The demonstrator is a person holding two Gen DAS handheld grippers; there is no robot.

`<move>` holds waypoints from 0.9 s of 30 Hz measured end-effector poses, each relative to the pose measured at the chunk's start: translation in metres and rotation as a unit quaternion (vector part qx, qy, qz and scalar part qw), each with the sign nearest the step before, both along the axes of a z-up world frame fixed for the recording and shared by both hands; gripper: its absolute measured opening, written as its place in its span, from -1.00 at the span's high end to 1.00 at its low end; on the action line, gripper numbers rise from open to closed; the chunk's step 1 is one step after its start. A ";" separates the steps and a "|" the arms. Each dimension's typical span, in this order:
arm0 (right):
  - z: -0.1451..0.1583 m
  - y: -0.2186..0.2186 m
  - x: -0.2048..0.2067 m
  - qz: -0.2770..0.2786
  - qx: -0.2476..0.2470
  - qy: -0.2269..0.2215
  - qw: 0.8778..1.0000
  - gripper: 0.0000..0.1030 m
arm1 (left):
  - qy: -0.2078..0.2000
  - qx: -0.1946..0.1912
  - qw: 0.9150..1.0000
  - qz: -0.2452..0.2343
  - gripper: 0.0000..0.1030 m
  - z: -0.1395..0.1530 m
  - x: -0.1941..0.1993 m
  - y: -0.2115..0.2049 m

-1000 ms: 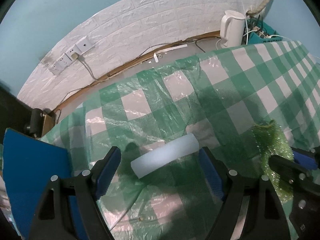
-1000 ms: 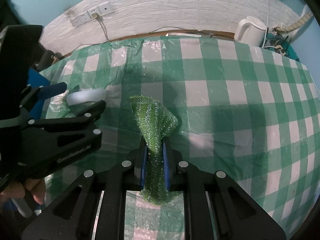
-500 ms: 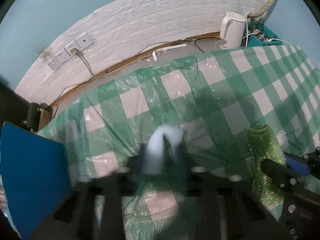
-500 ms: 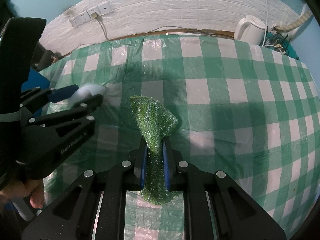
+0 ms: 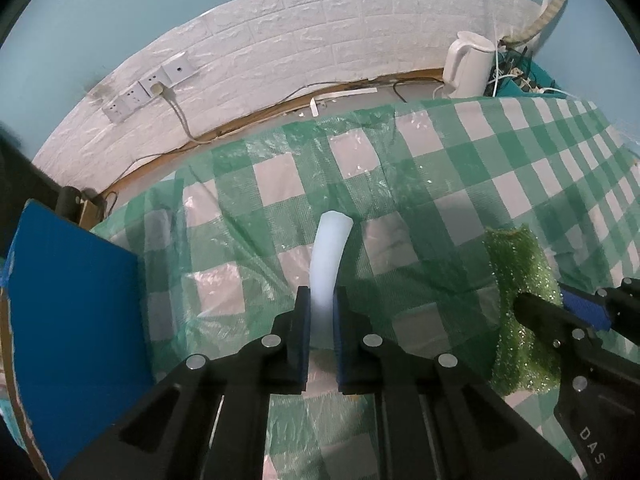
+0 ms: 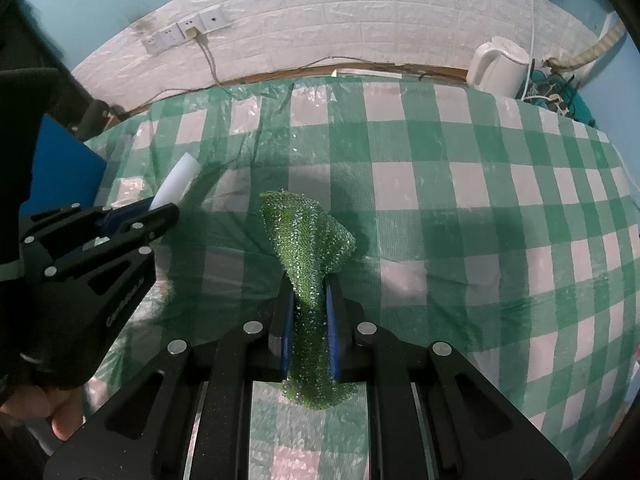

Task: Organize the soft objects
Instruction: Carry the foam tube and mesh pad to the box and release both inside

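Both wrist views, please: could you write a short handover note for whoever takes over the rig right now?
Left tongs: just closed, now shut on the white foam strip, which sticks out ahead of the pads.
Right tongs: shut on the green scouring cloth, pinched and bunched.
Both items are held over the green checked tablecloth; a blue box sits at the left edge.
Done: both soft items grasped.
Left: placing them; the destination is not evident.

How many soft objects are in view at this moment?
2: a white foam piece pinched in the left gripper, and a green scouring cloth pinched in the right gripper. Others may lie out of view.
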State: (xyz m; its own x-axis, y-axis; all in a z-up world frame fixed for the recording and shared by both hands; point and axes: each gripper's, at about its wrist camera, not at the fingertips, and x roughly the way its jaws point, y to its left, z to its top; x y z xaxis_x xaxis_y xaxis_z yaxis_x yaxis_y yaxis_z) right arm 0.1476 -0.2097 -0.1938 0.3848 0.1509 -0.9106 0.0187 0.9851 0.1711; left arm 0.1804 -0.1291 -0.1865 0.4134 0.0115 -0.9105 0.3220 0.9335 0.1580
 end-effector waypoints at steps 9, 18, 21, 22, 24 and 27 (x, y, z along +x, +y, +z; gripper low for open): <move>0.020 0.007 -0.012 0.011 -0.009 -0.017 1.000 0.76 | -0.013 -0.009 1.000 0.019 0.82 0.023 -0.016 0.012; 0.046 0.015 -0.024 0.024 -0.013 -0.035 0.999 0.76 | -0.032 -0.011 0.999 0.040 0.82 0.050 -0.043 0.028; 0.059 0.018 -0.031 0.030 -0.014 -0.044 0.998 0.76 | -0.039 -0.018 0.998 0.050 0.82 0.060 -0.052 0.035; 0.062 0.019 -0.033 0.032 -0.013 -0.047 0.998 0.76 | -0.043 -0.019 0.998 0.051 0.82 0.063 -0.055 0.037; 0.070 0.022 -0.037 0.037 -0.015 -0.052 0.998 0.76 | -0.052 -0.019 0.997 0.052 0.82 0.072 -0.063 0.040; 0.081 0.028 -0.042 0.044 -0.012 -0.060 0.997 0.76 | -0.058 -0.022 0.996 0.057 0.82 0.083 -0.072 0.046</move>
